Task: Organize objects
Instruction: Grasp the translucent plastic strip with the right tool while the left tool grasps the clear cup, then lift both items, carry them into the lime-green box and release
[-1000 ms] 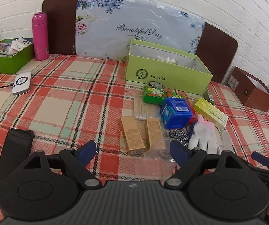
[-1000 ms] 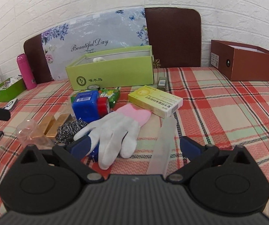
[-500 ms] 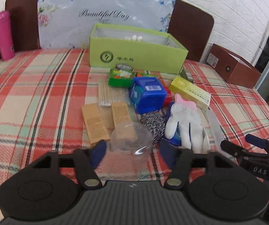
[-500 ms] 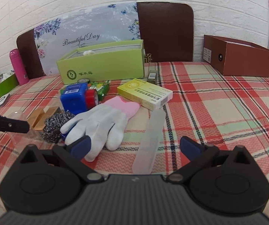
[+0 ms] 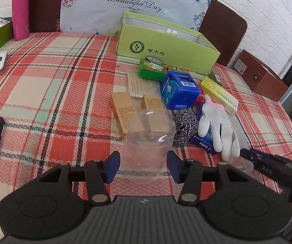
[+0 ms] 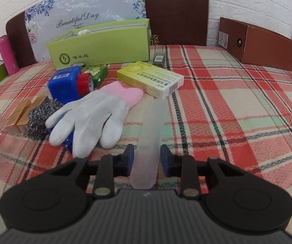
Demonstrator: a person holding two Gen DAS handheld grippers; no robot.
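Straddling clear cup w/ left tool, blue pads just off its sides

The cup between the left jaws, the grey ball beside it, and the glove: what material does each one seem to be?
The cup looks like thin clear plastic: the plaid shows through and its wall glints. The grey ball seems to be steel wire scourer, shiny and tangled. The glove looks knitted fabric, matte white with a pink cuff; any coating cannot be told.
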